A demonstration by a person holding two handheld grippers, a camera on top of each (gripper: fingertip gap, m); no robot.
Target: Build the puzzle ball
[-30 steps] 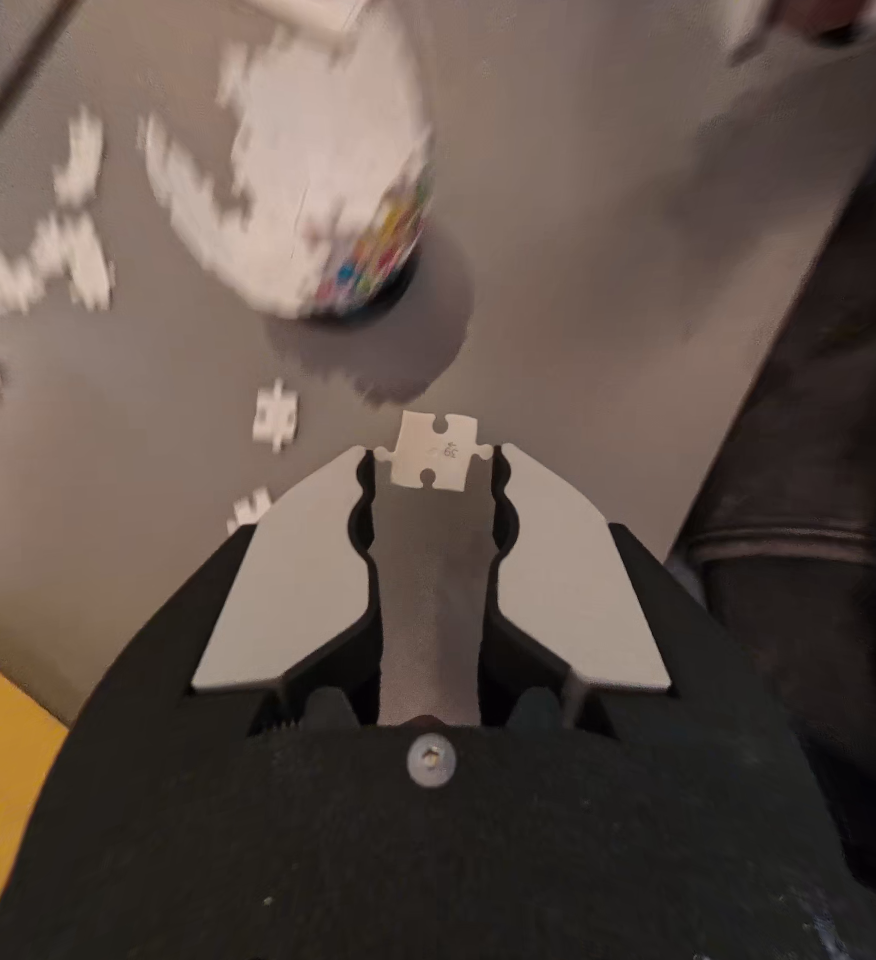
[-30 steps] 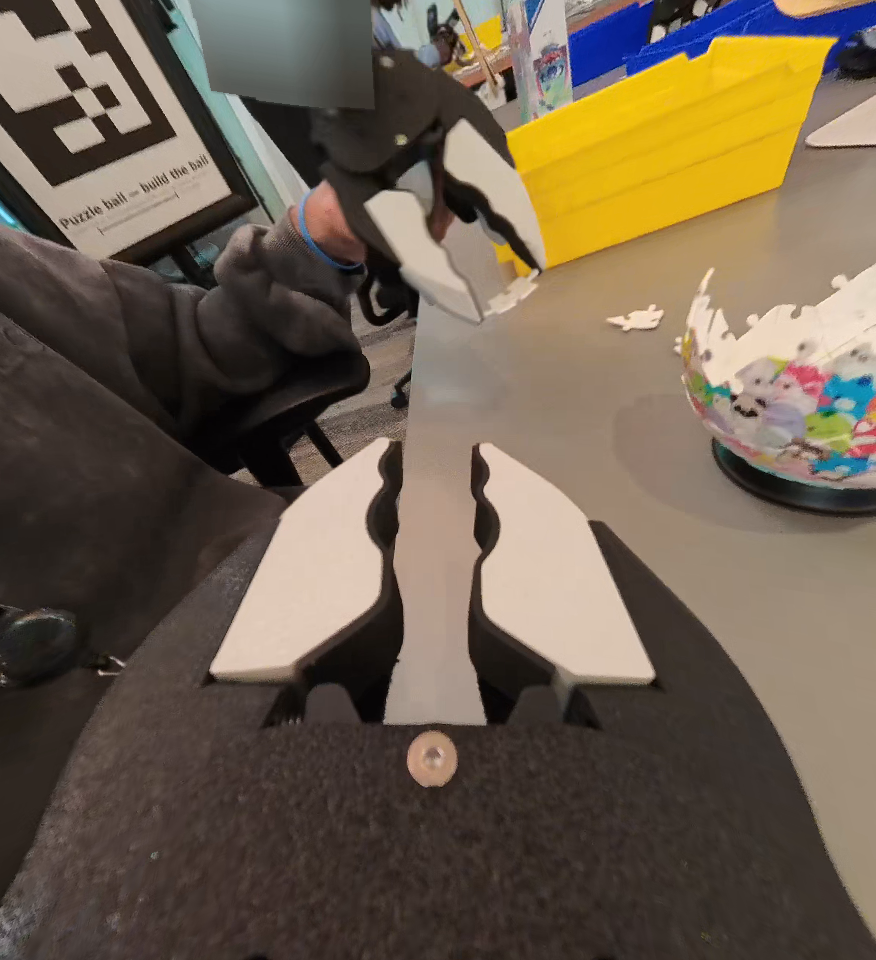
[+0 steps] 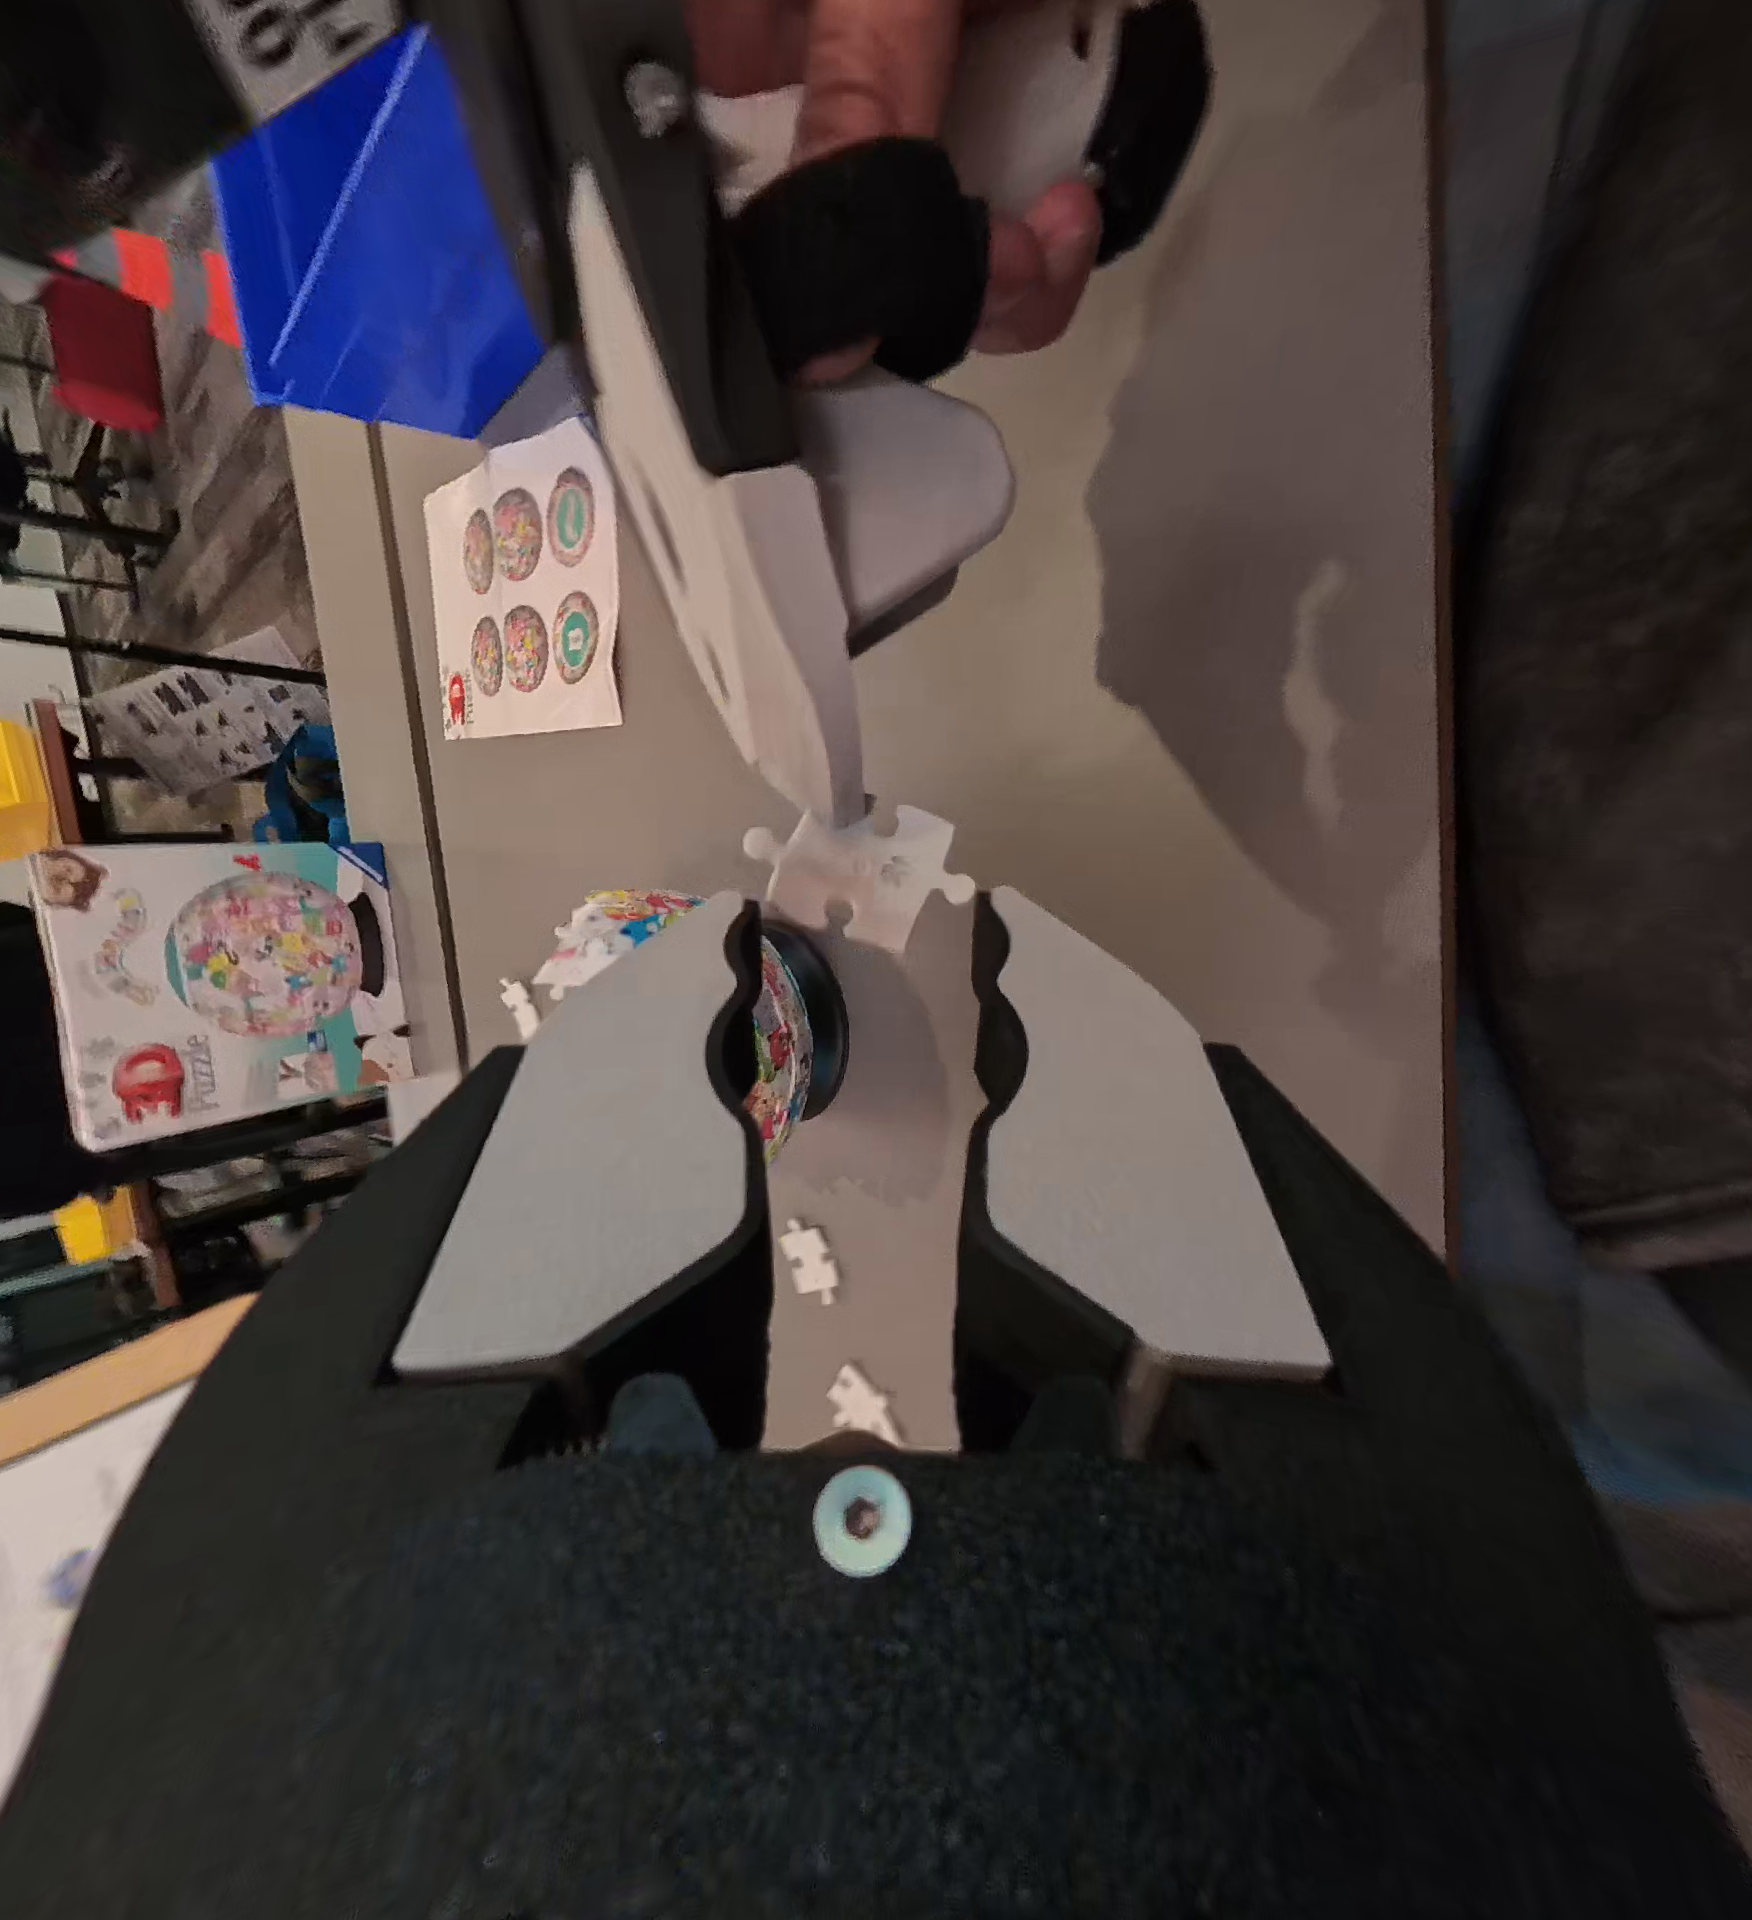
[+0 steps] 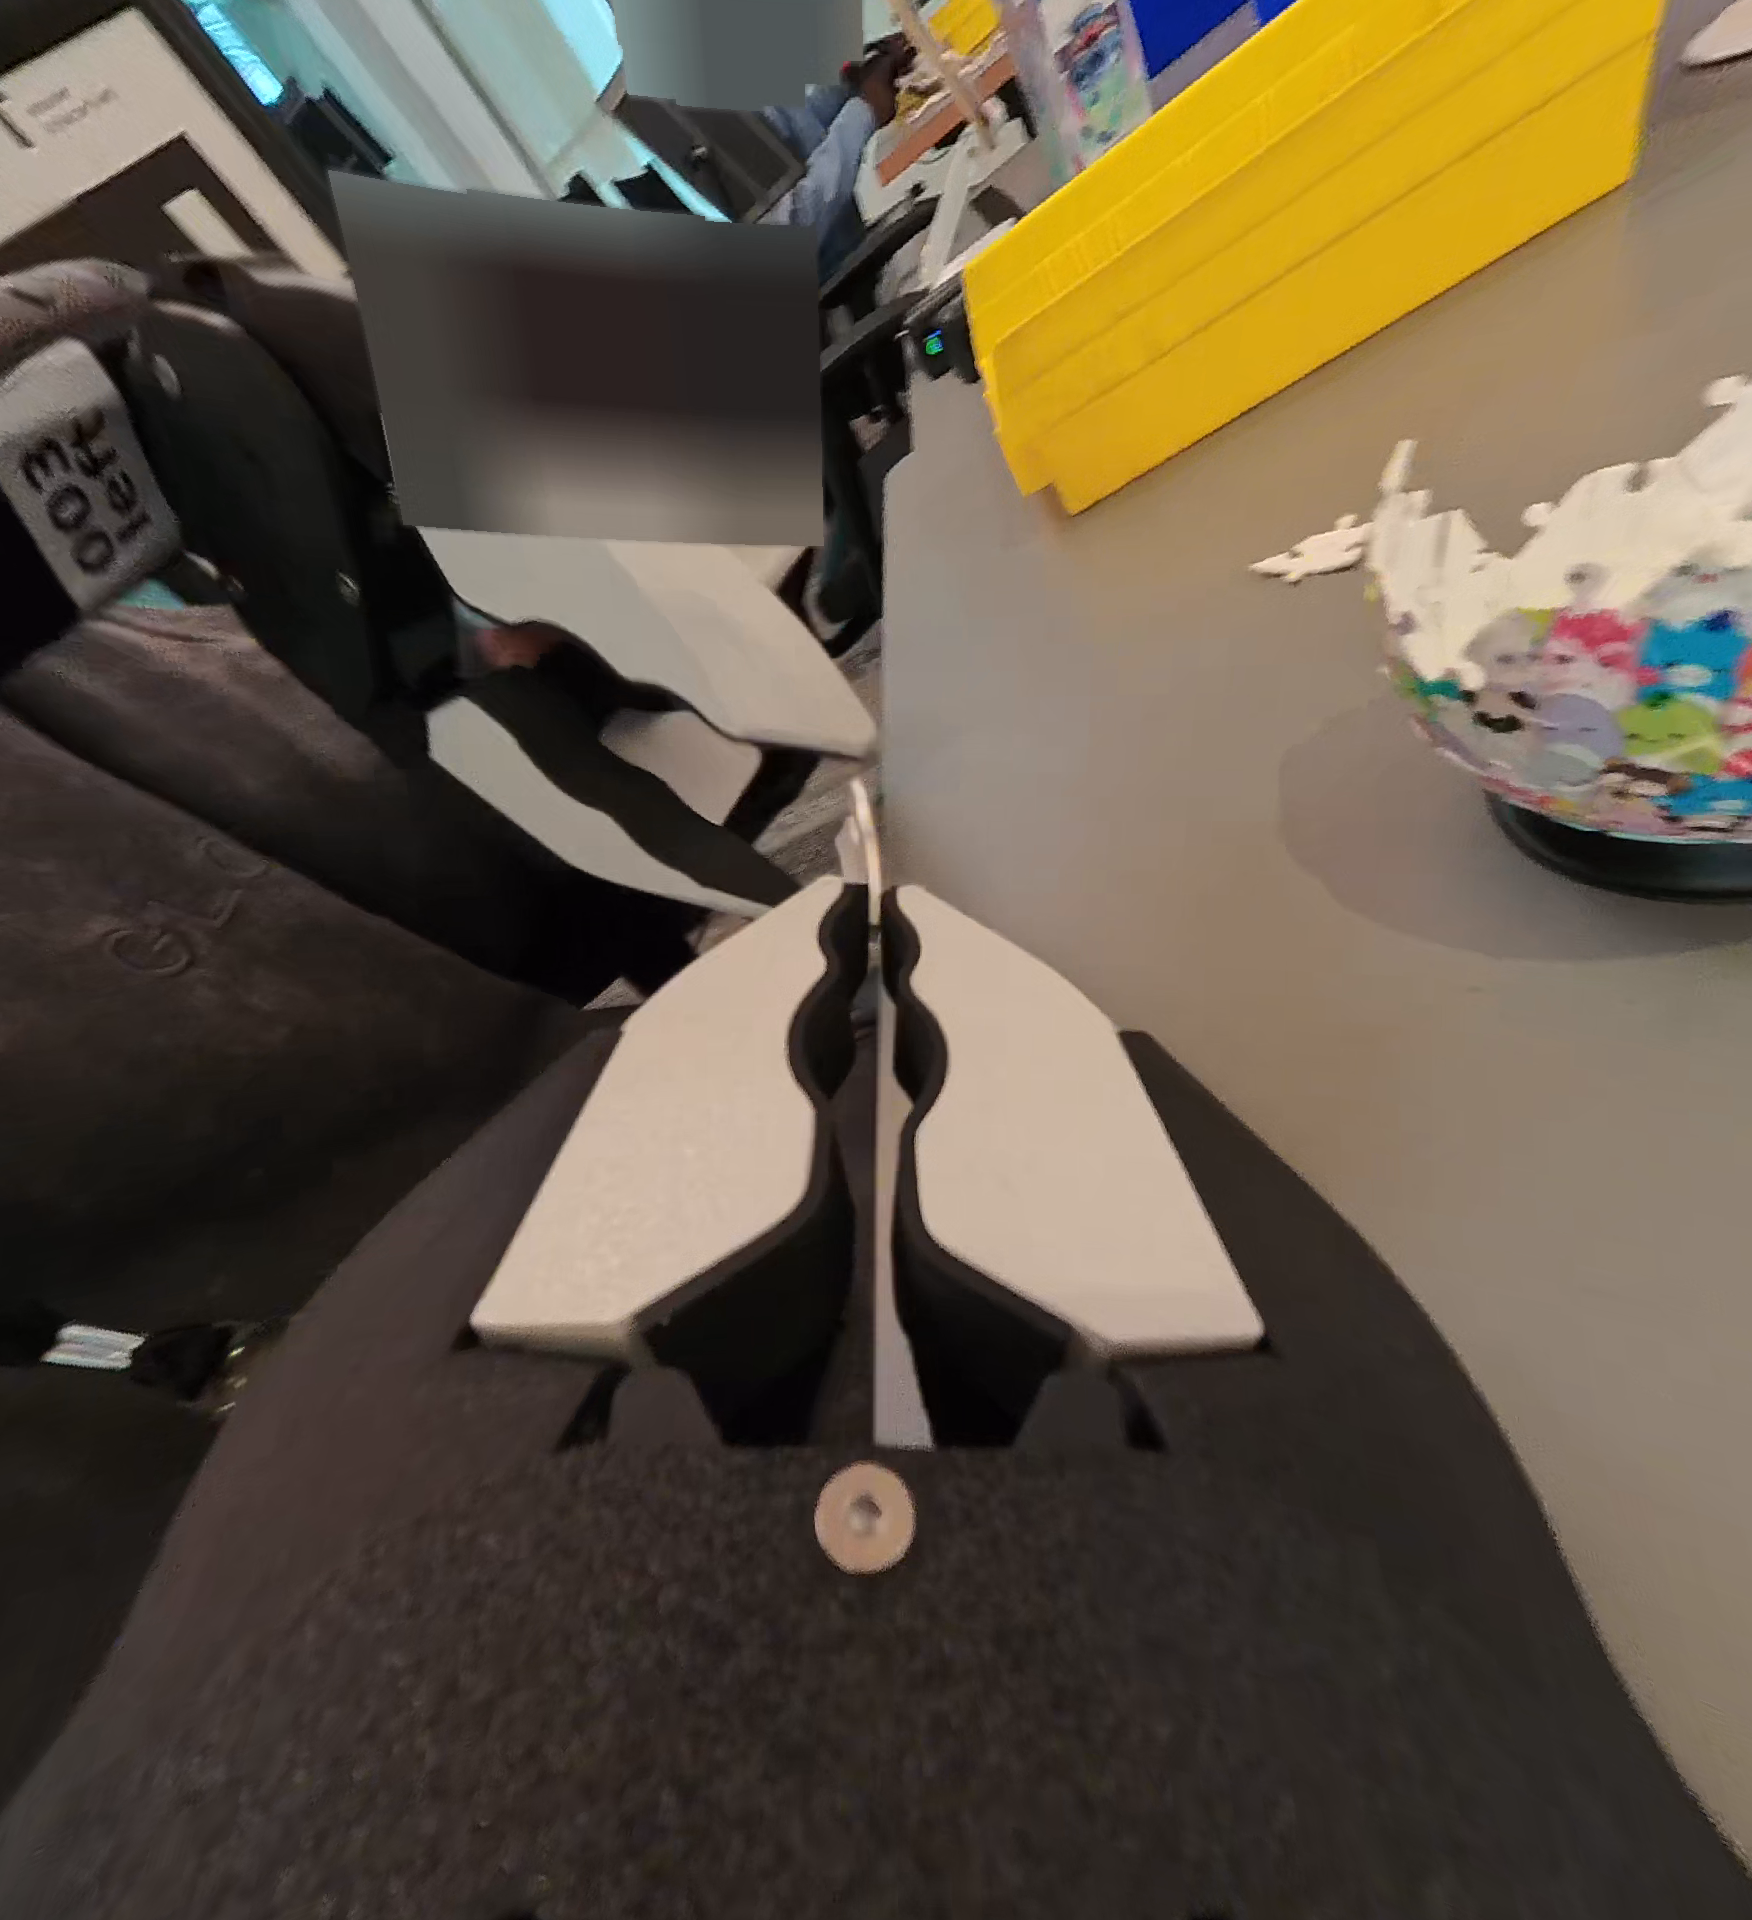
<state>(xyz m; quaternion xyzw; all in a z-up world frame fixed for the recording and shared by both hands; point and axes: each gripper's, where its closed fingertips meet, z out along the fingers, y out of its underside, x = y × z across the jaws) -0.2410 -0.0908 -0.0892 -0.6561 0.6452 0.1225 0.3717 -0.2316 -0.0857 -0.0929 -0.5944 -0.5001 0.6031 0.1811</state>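
A white puzzle piece sits across the tips of my left gripper, which stays shut on its two side edges. My right gripper comes down from above and is shut on the piece's top edge. In the right wrist view the piece shows edge-on in my right gripper, with the left gripper just beyond it. The half-built puzzle ball, colourful outside and white inside, rests on a black ring stand on the grey table. It is partly hidden behind my left finger in the left wrist view.
Loose white pieces lie on the table near the ball, one more beside it. A yellow bin, a blue bin, a picture sheet and the puzzle box stand farther off. The table edge borders the person's dark clothing. My two grippers' fingertips are within a few centimetres of each other.
The right gripper, open and apart before, has come up to the left gripper and shut on the piece. The left gripper has turned, still carrying the piece.
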